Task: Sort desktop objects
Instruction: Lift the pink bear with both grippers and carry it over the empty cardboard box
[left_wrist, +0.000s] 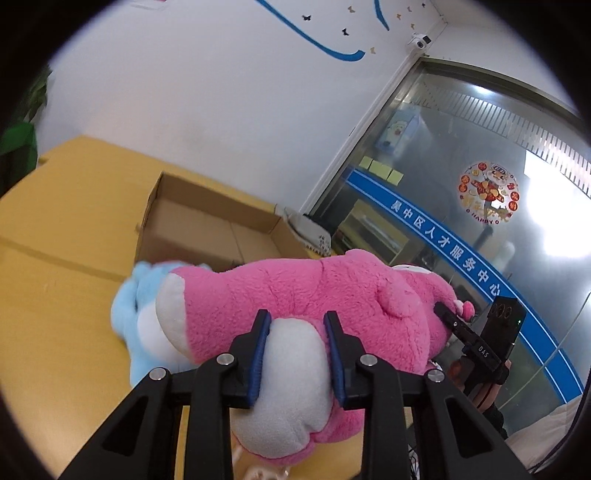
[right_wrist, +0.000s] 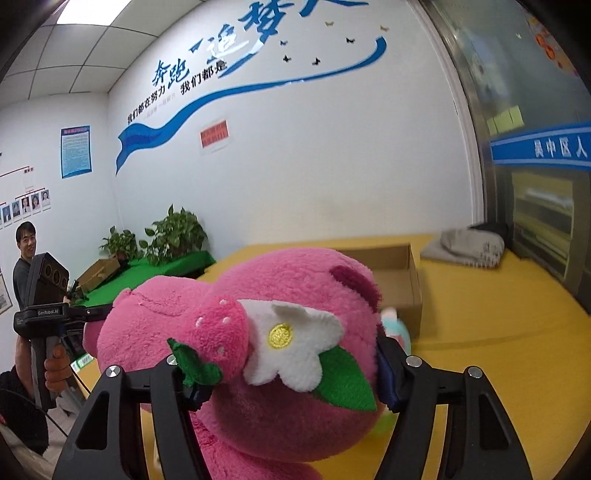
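Office, wall slogan (right_wrist: 207, 70), staff photos (right_wrist: 26, 205)

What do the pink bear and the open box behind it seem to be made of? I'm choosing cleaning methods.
Pink plush bear: soft fleece-like pile fabric, matte and fuzzy; its white foot bulges between the pads, so it is likely stuffed. Cardboard box: plain brown corrugated-looking board, matte, with folded flaps and raw edges.
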